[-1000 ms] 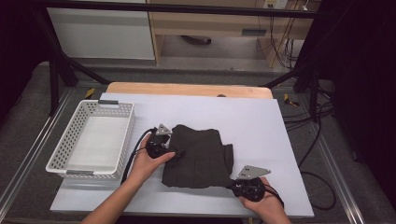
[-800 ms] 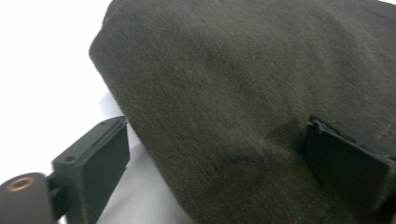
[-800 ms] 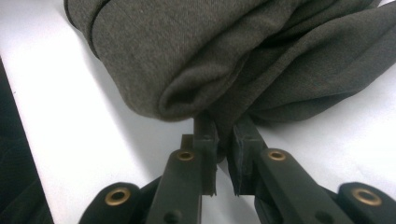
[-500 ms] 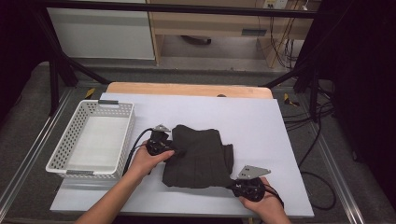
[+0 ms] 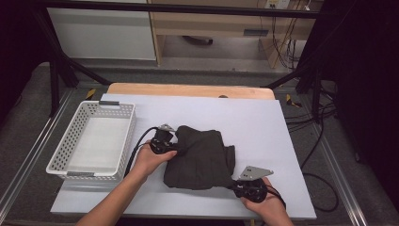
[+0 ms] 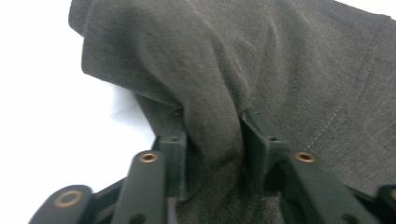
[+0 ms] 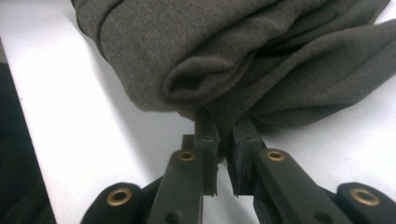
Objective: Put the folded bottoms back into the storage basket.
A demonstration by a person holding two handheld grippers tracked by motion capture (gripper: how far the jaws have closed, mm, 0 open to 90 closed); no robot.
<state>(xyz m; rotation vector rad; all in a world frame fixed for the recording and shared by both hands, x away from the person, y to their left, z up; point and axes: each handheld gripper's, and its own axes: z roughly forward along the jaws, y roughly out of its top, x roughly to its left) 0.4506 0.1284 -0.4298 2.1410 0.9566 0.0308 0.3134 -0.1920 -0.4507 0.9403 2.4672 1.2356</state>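
Observation:
A dark grey folded garment (image 5: 200, 160) lies on the white table (image 5: 244, 120). My left gripper (image 5: 175, 149) is at the garment's left edge. In the left gripper view its jaws (image 6: 212, 135) have just been closing, and a raised fold of the cloth (image 6: 280, 56) is pinched between the pads. My right gripper (image 5: 234, 184) is at the garment's near right corner. In the right gripper view it (image 7: 222, 135) is shut on a thin edge of the bunched cloth (image 7: 233, 42).
A white perforated basket (image 5: 61, 153) stands at the table's left side, close to my left forearm. Bare table surface lies behind and to the right of the garment. Cables trail off the table's right edge (image 5: 320, 141).
The left gripper's jaws have closed onto the garment's left edge, which now bunches up a little. The right hand and its gripper have stayed put.

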